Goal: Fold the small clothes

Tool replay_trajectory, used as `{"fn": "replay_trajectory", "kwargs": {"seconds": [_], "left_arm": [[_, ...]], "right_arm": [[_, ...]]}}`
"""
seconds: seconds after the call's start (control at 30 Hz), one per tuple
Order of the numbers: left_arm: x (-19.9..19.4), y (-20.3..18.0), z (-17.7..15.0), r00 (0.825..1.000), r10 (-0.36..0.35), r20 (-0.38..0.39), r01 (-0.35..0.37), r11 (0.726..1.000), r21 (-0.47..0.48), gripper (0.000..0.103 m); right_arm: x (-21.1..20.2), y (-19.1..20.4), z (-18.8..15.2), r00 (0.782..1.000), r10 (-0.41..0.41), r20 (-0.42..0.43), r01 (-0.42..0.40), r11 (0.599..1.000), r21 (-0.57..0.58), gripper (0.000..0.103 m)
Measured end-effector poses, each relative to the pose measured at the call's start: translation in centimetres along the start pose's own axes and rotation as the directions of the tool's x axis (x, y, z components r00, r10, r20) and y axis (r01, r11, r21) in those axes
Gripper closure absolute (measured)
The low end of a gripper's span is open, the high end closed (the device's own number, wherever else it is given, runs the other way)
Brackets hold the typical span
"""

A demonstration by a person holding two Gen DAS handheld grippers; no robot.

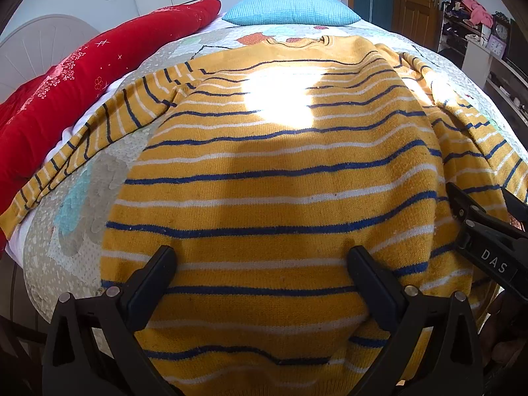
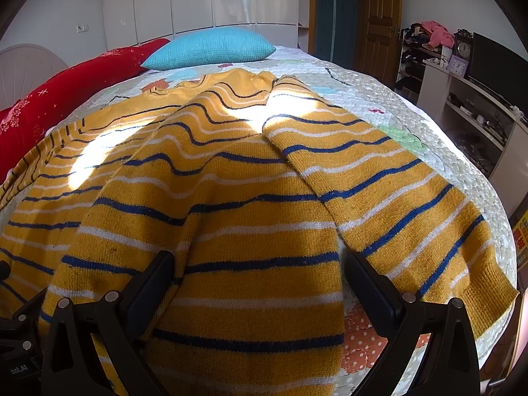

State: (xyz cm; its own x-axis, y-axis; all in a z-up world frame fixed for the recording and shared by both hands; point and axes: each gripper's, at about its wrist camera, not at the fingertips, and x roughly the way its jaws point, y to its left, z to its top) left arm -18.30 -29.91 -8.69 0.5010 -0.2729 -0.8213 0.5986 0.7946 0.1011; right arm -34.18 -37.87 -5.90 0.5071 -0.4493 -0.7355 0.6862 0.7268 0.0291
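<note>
A yellow sweater (image 1: 264,171) with blue and white stripes lies flat on the bed, collar at the far end. Its left sleeve (image 1: 99,132) stretches out toward the bed's left edge. Its right sleeve (image 2: 389,191) lies out to the right in the right wrist view. My left gripper (image 1: 260,277) is open, its fingers wide apart over the sweater's hem. My right gripper (image 2: 259,280) is open over the sweater's (image 2: 250,231) right hem side, where the cloth is rumpled. The right gripper also shows at the right edge of the left wrist view (image 1: 488,231).
The bed has a pale patterned quilt (image 1: 82,198). A red blanket (image 1: 66,82) lies along its left side and a blue pillow (image 1: 290,8) at the far end. Shelves (image 2: 468,105) with clocks and clutter stand to the right.
</note>
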Motion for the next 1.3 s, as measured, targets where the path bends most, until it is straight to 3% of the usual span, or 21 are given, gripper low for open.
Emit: {"fn": "replay_trajectory", "kwargs": {"seconds": [1.3], "left_arm": [[0.07,-0.05,-0.12,1.000,0.007,0.015,-0.007,1.000,0.004,0.000]], "right_arm": [[-0.03,0.08,-0.01,1.000,-0.014,0.008,0.014,1.000,-0.013,0.000]]}}
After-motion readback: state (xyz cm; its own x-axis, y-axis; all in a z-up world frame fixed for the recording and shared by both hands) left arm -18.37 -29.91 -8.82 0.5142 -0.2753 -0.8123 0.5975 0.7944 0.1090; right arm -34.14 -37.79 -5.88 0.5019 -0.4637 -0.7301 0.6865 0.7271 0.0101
